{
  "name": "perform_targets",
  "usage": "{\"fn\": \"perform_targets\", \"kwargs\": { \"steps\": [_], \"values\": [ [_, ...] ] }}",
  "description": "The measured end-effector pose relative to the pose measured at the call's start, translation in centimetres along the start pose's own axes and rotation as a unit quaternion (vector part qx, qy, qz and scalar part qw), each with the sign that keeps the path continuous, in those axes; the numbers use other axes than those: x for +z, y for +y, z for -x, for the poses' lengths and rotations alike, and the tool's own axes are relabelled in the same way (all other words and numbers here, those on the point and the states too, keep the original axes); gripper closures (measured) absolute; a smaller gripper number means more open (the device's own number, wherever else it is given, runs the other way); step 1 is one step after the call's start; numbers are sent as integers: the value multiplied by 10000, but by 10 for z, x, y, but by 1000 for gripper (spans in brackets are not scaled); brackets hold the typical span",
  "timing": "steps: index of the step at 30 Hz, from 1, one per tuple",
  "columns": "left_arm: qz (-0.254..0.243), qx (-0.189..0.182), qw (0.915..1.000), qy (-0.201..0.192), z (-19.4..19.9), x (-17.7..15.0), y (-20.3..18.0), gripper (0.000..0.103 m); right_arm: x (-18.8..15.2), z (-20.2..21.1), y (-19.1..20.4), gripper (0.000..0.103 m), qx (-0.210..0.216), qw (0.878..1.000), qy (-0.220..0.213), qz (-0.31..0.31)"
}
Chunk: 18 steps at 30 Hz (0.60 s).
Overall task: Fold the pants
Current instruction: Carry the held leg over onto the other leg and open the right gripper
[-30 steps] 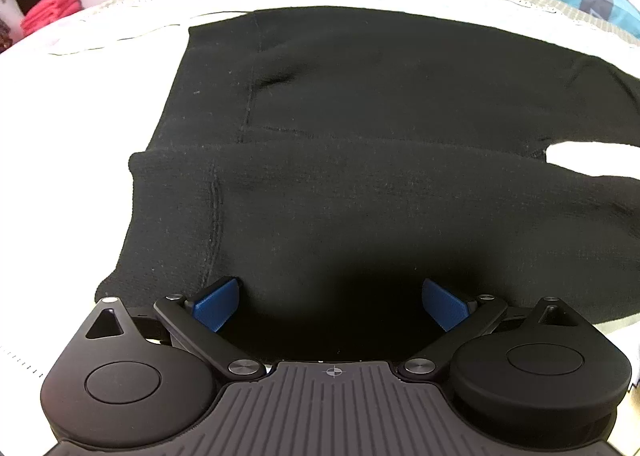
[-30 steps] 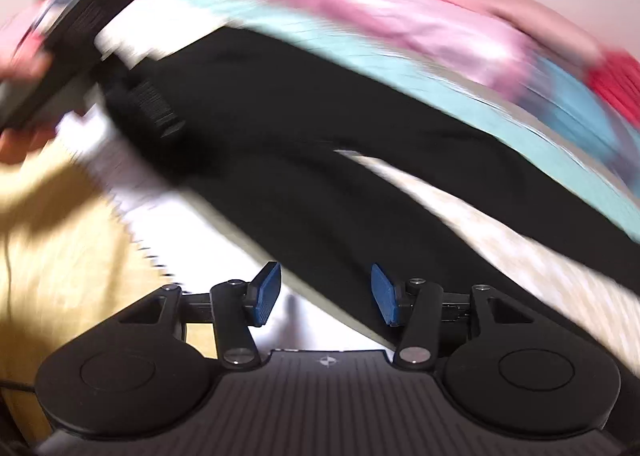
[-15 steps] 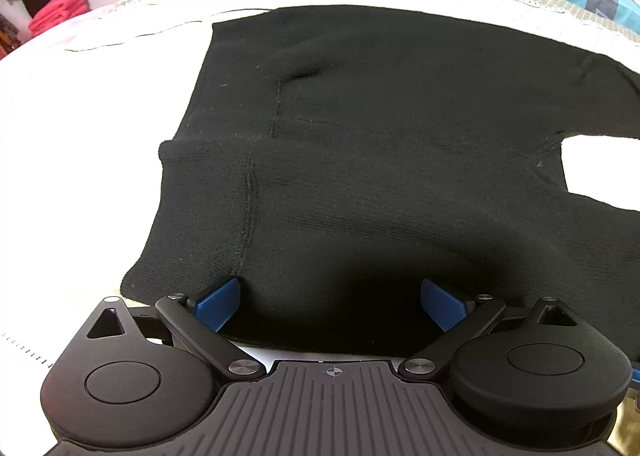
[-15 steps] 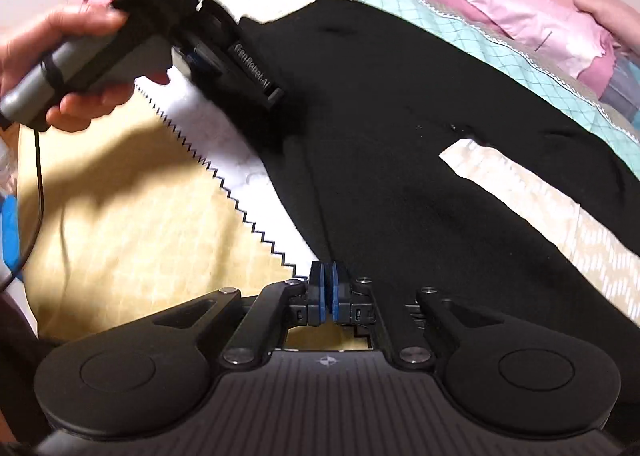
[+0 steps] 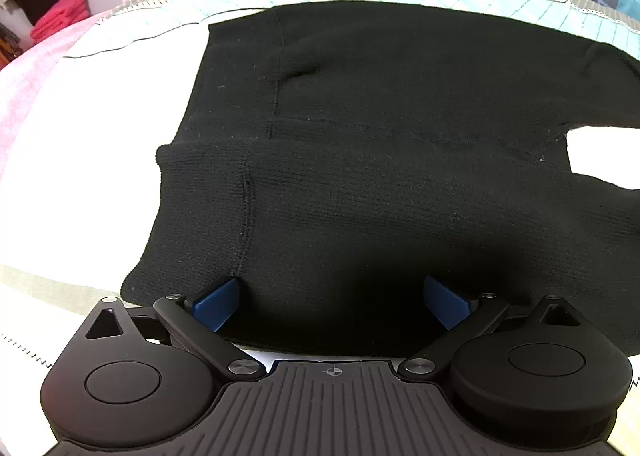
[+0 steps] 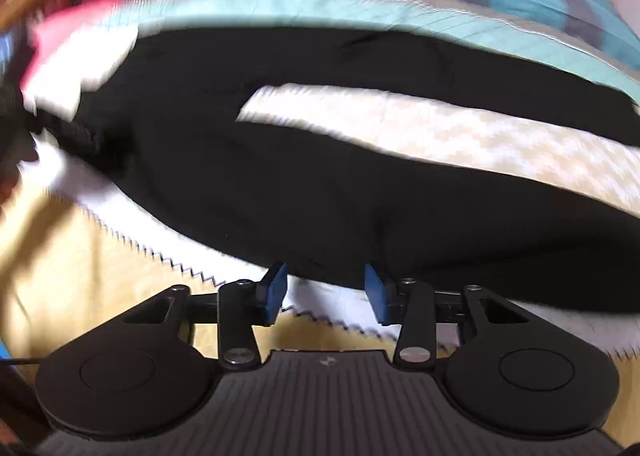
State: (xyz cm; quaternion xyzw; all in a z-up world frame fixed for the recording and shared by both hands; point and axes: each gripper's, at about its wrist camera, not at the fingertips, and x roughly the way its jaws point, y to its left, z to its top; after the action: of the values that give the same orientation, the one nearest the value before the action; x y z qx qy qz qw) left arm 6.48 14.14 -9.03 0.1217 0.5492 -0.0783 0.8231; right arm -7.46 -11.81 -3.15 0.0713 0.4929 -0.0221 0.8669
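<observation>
Black knit pants (image 5: 380, 160) lying flat on a bed, spread in front of both grippers.

Seen from the left gripper (image 5: 332, 302), the waist end lies directly ahead and just beyond its blue fingertips, its wide ribbed band nearest, a vertical seam left of centre. Seen from the right gripper (image 6: 326, 292), the picture is blurred: two legs stretch away to the right, split apart, the nearer leg's edge just ahead of the fingertips.

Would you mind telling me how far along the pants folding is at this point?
Done: the black pants lie flat on the bed, legs apart, with no fold visible. In hand: nothing; the left gripper is open over the waist, and the right gripper, its jaws just reopened, holds nothing. Left: every fold.
</observation>
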Motion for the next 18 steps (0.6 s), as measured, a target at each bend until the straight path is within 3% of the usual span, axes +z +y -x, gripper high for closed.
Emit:
{"fn": "perform_targets", "kwargs": {
  "steps": [1, 2, 4, 6, 7, 10, 12, 14, 15, 16, 18],
  "values": [
    [5, 4, 10000, 11, 0, 1, 0, 0, -1, 12, -15, 39, -159, 9988, -274, -371],
    [14, 12, 10000, 23, -1, 1, 0, 0, -4, 23, -34, 35, -420, 9943, -496, -842],
    [29, 38, 10000, 47, -1, 2, -1, 0, -14, 31, -74, 35, -1088, 9738, -650, -1890],
    [29, 57, 9999, 78, -2, 4, -2, 0, -24, 27, -109, 40, -1816, 9459, -416, -2655],
    [26, 66, 9999, 94, -3, 5, -2, 0, -26, 24, -119, 42, -2044, 9369, -409, -2807],
    [41, 97, 9998, 160, -5, 9, -3, 0, -24, 16, -130, 41, -2210, 9244, -538, -3062],
    [58, 128, 9997, 197, -6, 10, -4, 0, -16, 4, -125, 36, -2255, 9305, -423, -2857],
    [67, 152, 9996, 212, -7, 12, -4, 0, -12, -7, -113, 48, -2501, 9424, -412, -2180],
    [66, 158, 9996, 216, -7, 11, -4, 0, -12, -7, -111, 77, -2513, 9466, -396, -1980],
    [70, 155, 9996, 220, -7, 12, -4, 0, -12, -4, -110, 88, -2615, 9462, -334, -1877],
    [79, 126, 9997, 197, -7, 10, -2, 0, -22, 10, -116, 89, -2543, 9449, -294, -2041]
  ]
}}
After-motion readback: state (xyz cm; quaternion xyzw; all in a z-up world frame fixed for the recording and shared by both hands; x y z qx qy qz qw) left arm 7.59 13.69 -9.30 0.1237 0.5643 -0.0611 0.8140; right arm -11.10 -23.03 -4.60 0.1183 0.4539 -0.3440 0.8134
